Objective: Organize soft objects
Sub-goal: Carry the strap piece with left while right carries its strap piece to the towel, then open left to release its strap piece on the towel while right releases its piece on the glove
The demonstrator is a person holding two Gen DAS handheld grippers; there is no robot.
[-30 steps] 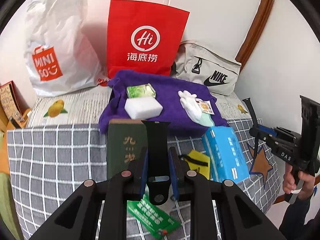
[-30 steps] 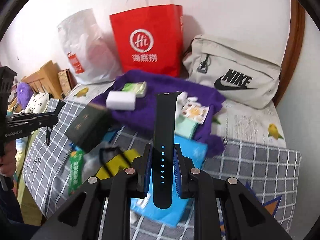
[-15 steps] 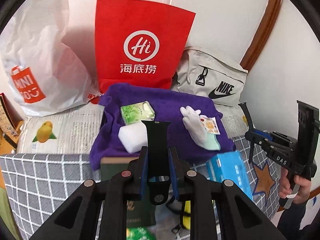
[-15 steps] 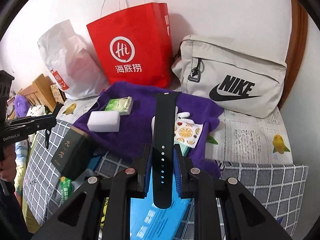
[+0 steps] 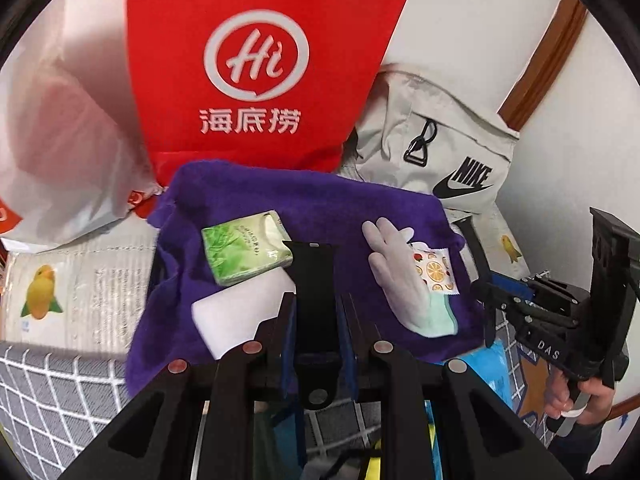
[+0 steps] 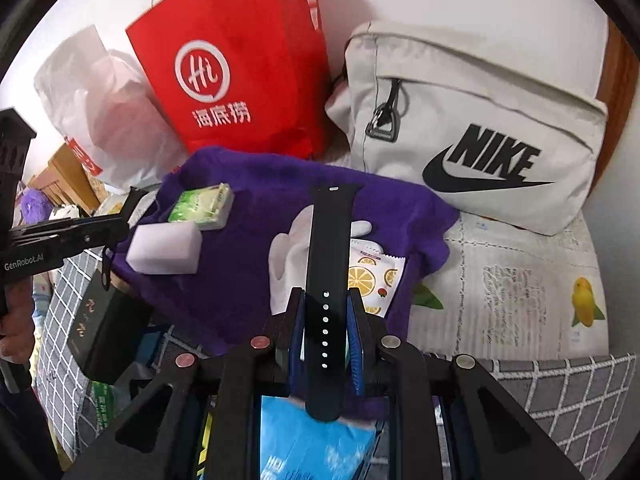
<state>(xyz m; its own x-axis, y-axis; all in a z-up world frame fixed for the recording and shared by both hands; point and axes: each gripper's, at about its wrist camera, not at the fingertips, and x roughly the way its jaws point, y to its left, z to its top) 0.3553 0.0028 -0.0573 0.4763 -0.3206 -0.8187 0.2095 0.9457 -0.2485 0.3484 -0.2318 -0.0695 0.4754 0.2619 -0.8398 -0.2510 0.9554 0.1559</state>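
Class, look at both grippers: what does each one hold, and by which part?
Each holds a black watch strap half near its lower end: the left gripper a plain one, the right gripper the holed one.

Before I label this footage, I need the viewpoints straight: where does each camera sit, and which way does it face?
Left wrist: on the left gripper, facing down over a purple towel; its jaws hold a black strap; the right gripper and hand show at right.
Right wrist: on the right gripper, same towel; jaws hold a holed strap; left gripper at left.
Shared: towel, red bag, white glove.
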